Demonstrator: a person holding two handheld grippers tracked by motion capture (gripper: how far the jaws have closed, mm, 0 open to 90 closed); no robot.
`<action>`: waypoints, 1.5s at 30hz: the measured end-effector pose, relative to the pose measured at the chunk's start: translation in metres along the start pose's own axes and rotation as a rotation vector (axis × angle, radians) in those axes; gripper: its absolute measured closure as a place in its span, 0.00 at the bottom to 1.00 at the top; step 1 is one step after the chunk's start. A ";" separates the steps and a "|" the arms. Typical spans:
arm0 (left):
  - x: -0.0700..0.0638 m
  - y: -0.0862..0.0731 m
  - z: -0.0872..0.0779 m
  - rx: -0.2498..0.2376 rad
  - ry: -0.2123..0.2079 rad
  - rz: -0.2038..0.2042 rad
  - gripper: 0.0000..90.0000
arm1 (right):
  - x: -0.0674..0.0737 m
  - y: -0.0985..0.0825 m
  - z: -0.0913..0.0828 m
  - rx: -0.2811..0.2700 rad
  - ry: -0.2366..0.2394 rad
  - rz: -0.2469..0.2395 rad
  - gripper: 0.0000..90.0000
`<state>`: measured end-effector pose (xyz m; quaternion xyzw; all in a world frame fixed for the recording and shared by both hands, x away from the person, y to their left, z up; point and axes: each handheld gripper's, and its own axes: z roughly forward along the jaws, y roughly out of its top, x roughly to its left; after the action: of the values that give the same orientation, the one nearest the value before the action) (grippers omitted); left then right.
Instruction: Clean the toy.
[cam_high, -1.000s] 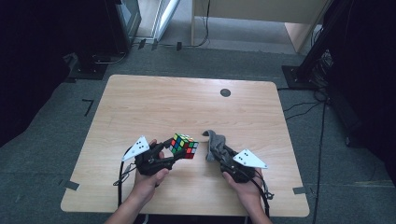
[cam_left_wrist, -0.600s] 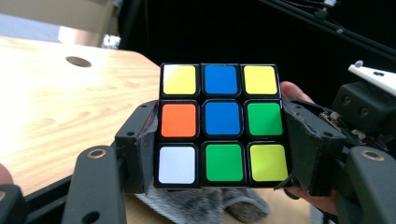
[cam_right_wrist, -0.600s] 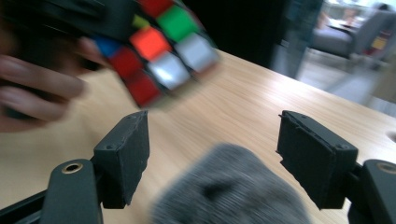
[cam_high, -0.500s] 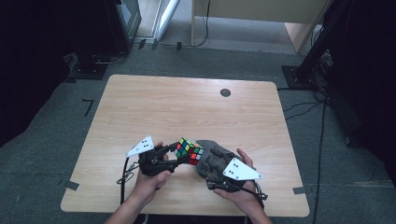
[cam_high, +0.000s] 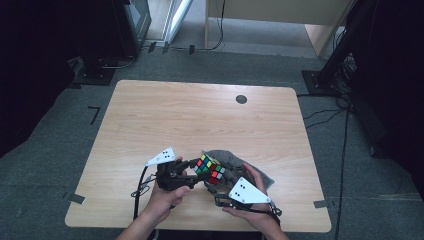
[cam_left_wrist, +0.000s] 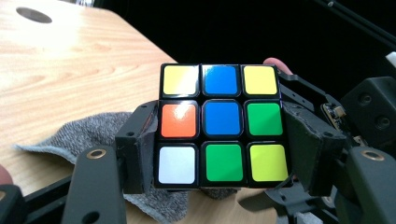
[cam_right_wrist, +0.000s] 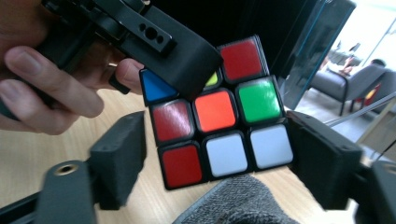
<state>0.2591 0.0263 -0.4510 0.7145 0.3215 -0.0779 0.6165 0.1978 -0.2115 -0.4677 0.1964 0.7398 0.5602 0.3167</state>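
A scrambled Rubik's cube (cam_high: 210, 169) hangs just above the table's near edge. My left gripper (cam_high: 198, 169) is shut on it; in the left gripper view both pads press the sides of the cube (cam_left_wrist: 222, 126), left gripper (cam_left_wrist: 222, 154). My right gripper (cam_high: 218, 179) comes in from the right. Its jaws have just been closing and stand around the cube's lower layers (cam_right_wrist: 219, 116), right gripper (cam_right_wrist: 215, 161). A thin gap shows at the left pad, so it is open. A grey cloth (cam_high: 256, 174) lies under the cube and the right hand.
The wooden table (cam_high: 200, 115) has a dark round cable hole (cam_high: 241, 99) at the far right. The cloth (cam_left_wrist: 70, 135) spreads flat near the front edge. Dark stands and cables ring the table on the floor.
My right gripper has moved left from beside the cloth to the cube, and its jaws now stand around it. The left gripper has kept the cube nearly still.
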 end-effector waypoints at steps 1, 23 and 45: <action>0.000 0.000 0.000 0.002 0.000 -0.008 0.38 | 0.000 -0.001 -0.001 -0.003 -0.010 -0.001 0.33; 0.004 0.002 0.005 0.090 -0.035 -0.052 0.38 | 0.004 -0.003 -0.003 0.021 0.009 -0.090 0.36; 0.011 0.008 -0.004 0.042 -0.043 -0.034 0.19 | -0.006 -0.008 -0.005 0.081 -0.020 -0.006 0.39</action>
<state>0.2707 0.0341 -0.4493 0.7199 0.3185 -0.1105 0.6067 0.1996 -0.2213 -0.4734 0.2122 0.7594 0.5267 0.3175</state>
